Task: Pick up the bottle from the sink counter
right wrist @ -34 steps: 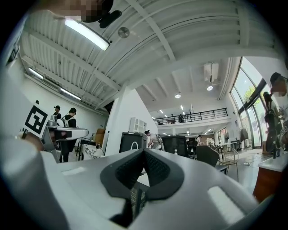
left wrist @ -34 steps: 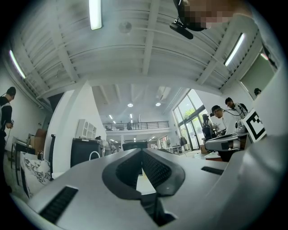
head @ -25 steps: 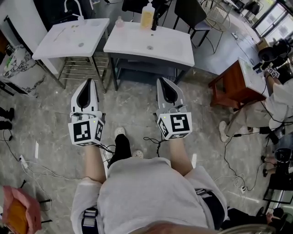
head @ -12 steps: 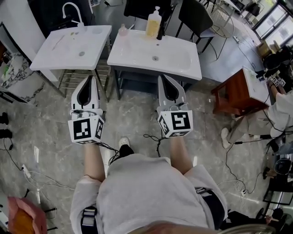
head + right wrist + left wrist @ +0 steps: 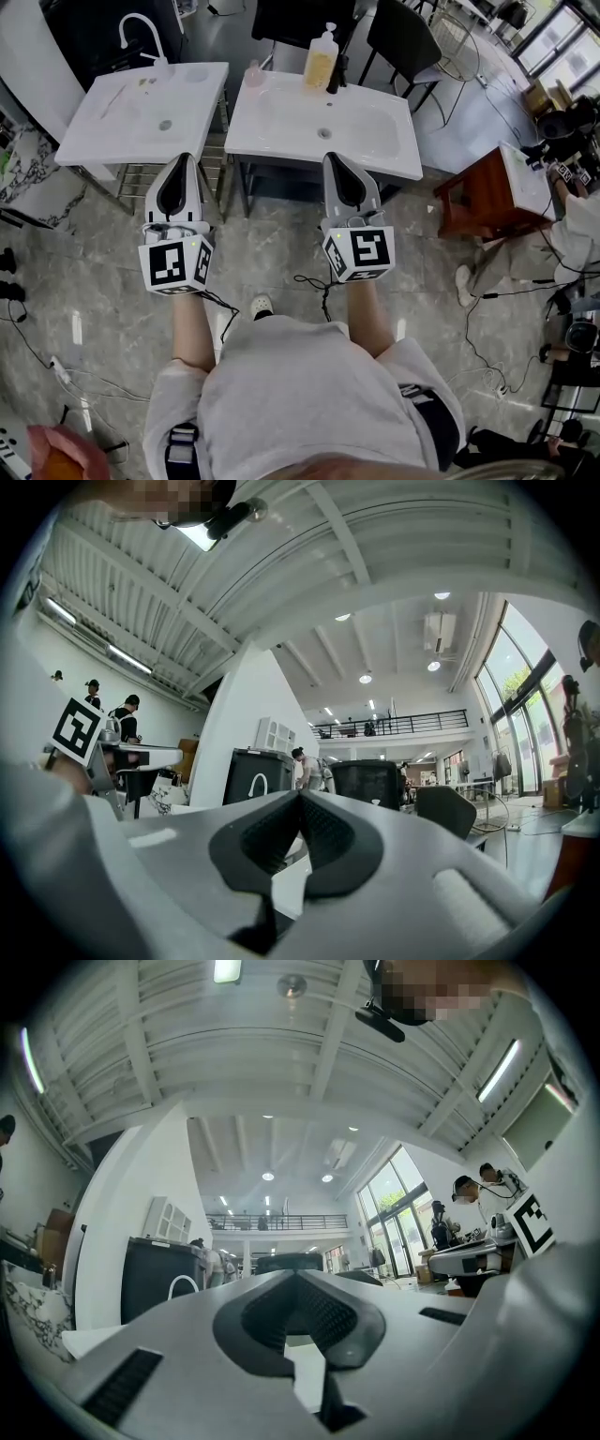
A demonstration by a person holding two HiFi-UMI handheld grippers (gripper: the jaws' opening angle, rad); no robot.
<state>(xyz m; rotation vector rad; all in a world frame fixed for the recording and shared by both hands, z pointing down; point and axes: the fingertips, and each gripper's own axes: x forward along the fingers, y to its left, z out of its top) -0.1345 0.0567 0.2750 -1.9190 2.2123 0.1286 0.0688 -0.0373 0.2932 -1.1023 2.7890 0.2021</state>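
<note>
Bottle (image 5: 322, 58) well beyond right tool (image 5: 336, 159)

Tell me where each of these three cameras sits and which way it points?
Head view: on the person's head, looking steeply down at the sink counter with the pump bottle; shows torso, forearms, left hand-held gripper and right hand-held gripper.
Left gripper view: on the left hand-held gripper, looking forward along its shut jaws across the hall.
Right gripper view: on the right hand-held gripper, likewise forward along shut jaws.
Shared: all three show the white faucet.
</note>
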